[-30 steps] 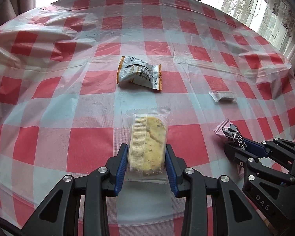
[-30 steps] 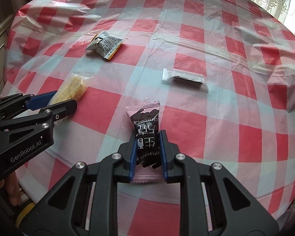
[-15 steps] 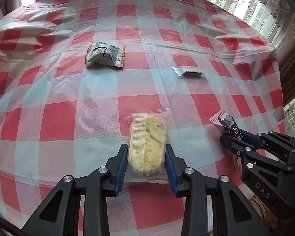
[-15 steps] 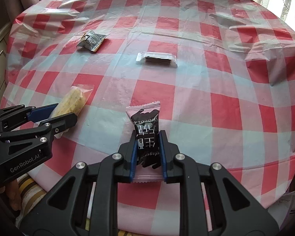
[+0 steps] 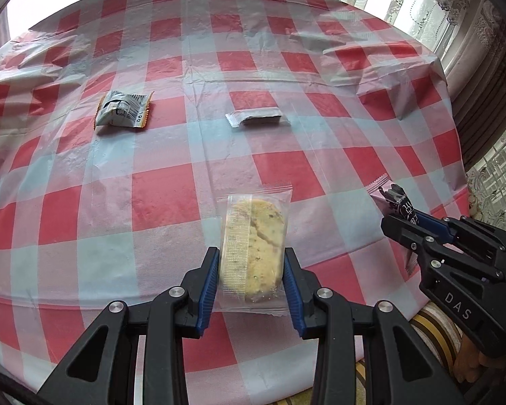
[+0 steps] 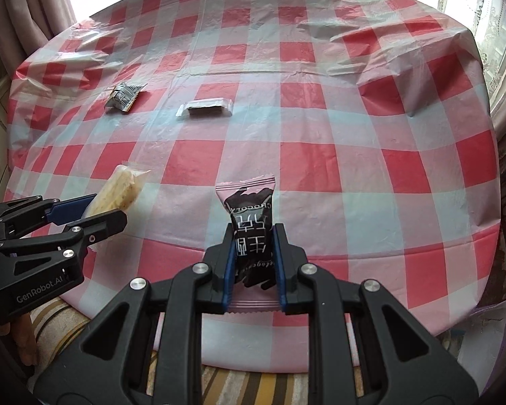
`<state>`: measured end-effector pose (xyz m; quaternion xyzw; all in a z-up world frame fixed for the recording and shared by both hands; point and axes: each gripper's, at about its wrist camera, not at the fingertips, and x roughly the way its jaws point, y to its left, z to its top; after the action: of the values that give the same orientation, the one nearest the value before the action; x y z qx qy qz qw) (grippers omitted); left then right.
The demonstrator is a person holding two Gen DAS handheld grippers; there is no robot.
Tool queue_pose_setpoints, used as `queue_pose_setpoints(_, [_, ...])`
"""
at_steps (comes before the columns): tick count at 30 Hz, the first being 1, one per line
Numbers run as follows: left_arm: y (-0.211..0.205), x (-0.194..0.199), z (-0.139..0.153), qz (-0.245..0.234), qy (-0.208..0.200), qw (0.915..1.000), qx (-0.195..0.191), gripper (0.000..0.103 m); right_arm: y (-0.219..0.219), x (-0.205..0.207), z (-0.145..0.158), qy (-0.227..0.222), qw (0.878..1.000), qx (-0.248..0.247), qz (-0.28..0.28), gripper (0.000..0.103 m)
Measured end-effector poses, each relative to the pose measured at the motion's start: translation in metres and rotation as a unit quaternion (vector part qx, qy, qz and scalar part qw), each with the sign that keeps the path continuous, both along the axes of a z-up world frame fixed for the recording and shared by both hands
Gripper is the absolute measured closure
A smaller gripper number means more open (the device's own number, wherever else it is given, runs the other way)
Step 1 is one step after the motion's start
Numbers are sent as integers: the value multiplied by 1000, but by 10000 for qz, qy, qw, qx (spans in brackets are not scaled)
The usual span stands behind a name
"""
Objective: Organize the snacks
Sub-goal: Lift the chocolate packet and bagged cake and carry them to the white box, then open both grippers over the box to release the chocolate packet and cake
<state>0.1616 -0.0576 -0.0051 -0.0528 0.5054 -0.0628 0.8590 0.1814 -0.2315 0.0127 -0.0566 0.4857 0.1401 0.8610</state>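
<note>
My left gripper (image 5: 250,263) is shut on a clear-wrapped yellow biscuit (image 5: 254,239) and holds it above the near part of the red-and-white checked tablecloth (image 5: 172,199). My right gripper (image 6: 252,243) is shut on a pink and black chocolate packet (image 6: 249,222), also lifted near the table's front edge. Each gripper shows in the other's view: the right one (image 5: 396,217) with the packet (image 5: 393,199), the left one (image 6: 113,209) with the biscuit (image 6: 121,190). A crumpled silver and orange packet (image 5: 123,111) and a white wrapped bar (image 5: 256,118) lie farther back on the table.
The silver packet (image 6: 123,99) and white bar (image 6: 204,108) lie at the back left in the right wrist view. Curtains and a window (image 5: 455,10) are behind the table. A striped cushion (image 6: 253,381) sits below the table's front edge (image 6: 286,324).
Both grippers have pulled back toward the table's front edge and risen with their snacks still held. The two packets on the table now appear farther away.
</note>
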Motion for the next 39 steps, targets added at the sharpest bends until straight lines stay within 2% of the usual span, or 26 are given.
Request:
queue_pose_setpoints(9, [-59,-4,11,-556,-39,9984,-20,65,-65,-16,7,-97,9984,120,-543,80])
queue_pose_setpoints(18, [-117,-11,19,-1160,-72,9932,50,65,-134,-39,3,-78,9934,72,-1144,80])
queue_pose_setpoints(28, [-188,-28,27,-1963,-72,9805,63,65,-215,-68,-9,57,9813,-86,-1924,80])
queue_pose_setpoints(39, [-247,-51,27,-2665,66,9638,-33,65,-260,-86,-11,44,9703,-185,-2414,80])
